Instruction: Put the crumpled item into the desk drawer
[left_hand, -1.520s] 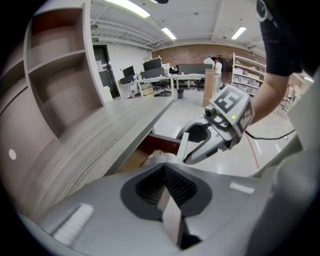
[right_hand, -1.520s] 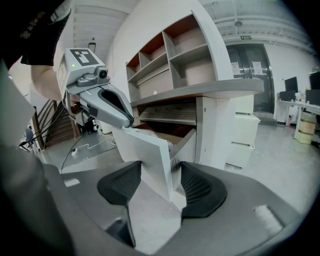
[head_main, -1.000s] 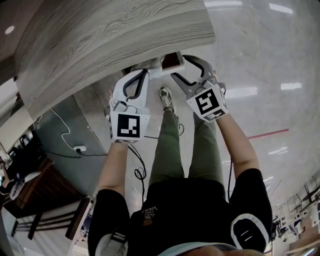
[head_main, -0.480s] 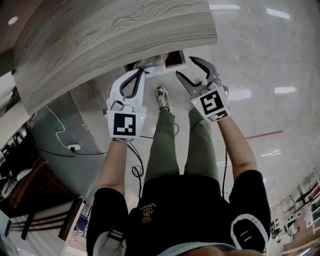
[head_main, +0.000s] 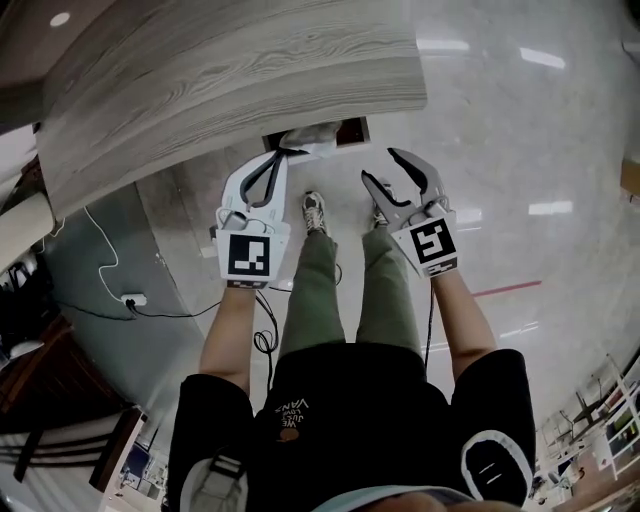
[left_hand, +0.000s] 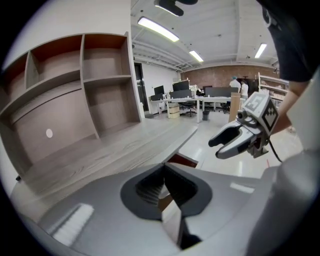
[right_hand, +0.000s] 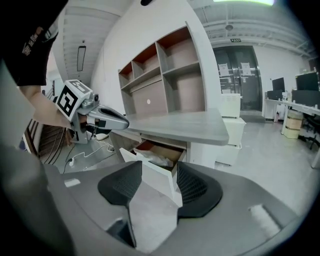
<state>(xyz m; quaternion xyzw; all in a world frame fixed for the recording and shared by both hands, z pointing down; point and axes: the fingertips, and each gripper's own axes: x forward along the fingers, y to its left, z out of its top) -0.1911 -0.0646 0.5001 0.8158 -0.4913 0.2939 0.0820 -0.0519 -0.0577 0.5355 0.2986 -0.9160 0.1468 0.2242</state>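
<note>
The desk drawer (head_main: 352, 131) stands pulled out under the wood-grain desk top (head_main: 230, 70). A white crumpled item (head_main: 312, 140) lies inside it, also seen in the right gripper view as the crumpled item (right_hand: 159, 159) behind the drawer's white front (right_hand: 150, 175). My left gripper (head_main: 283, 152) is shut with nothing in it, its tips just short of the drawer's near edge. My right gripper (head_main: 380, 168) is open and empty, a little back from the drawer and to its right. In the left gripper view, the shut left gripper (left_hand: 164, 187) points at a drawer corner (left_hand: 184, 160).
Wall shelving (right_hand: 170, 75) rises behind the desk. A white cabinet (right_hand: 232, 135) stands beyond the desk's right end. A cable and power strip (head_main: 130, 298) lie on the floor at the left. The person's legs and shoes (head_main: 314, 212) are below the drawer.
Both grippers have drawn back from the drawer, the right one farther. The left stays shut and the right stays open. The crumpled item has not moved.
</note>
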